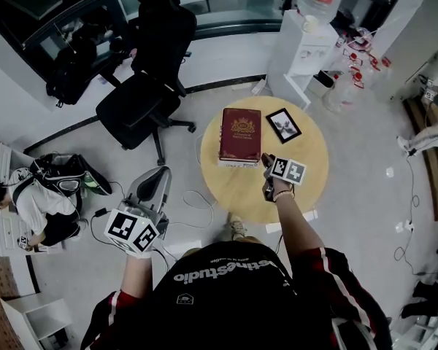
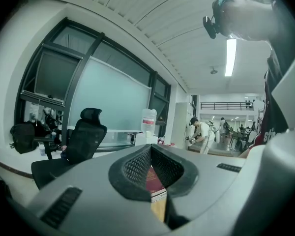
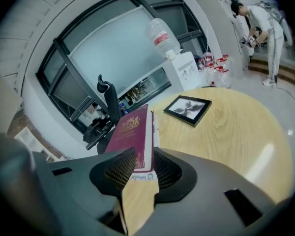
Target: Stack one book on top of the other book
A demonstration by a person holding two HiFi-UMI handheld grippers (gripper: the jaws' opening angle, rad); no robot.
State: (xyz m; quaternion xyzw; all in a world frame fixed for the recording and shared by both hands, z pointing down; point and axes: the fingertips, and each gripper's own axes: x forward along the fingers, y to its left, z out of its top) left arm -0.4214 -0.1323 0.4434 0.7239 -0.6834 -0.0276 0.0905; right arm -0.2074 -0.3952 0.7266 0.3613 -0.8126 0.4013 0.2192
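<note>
A maroon book [image 1: 240, 133] lies squarely on top of a second book, of which only a pale edge [image 1: 237, 163] shows, on the round wooden table [image 1: 306, 173]. My right gripper [image 1: 266, 165] hovers just off the stack's near right corner, open, with nothing between its pads. In the right gripper view the maroon book [image 3: 132, 136] and the lower book's white label [image 3: 137, 177] show beyond the jaws of the right gripper [image 3: 143, 167]. My left gripper [image 1: 163, 173] hangs off the table to the left, shut and empty. In its own view the left gripper [image 2: 151, 157] points level toward the table.
A black picture frame [image 1: 283, 125] lies on the table right of the books, also visible as the frame [image 3: 188, 108]. A black office chair [image 1: 150, 86] stands left of the table, a water dispenser [image 1: 306, 42] behind it. A person [image 1: 29, 195] crouches far left.
</note>
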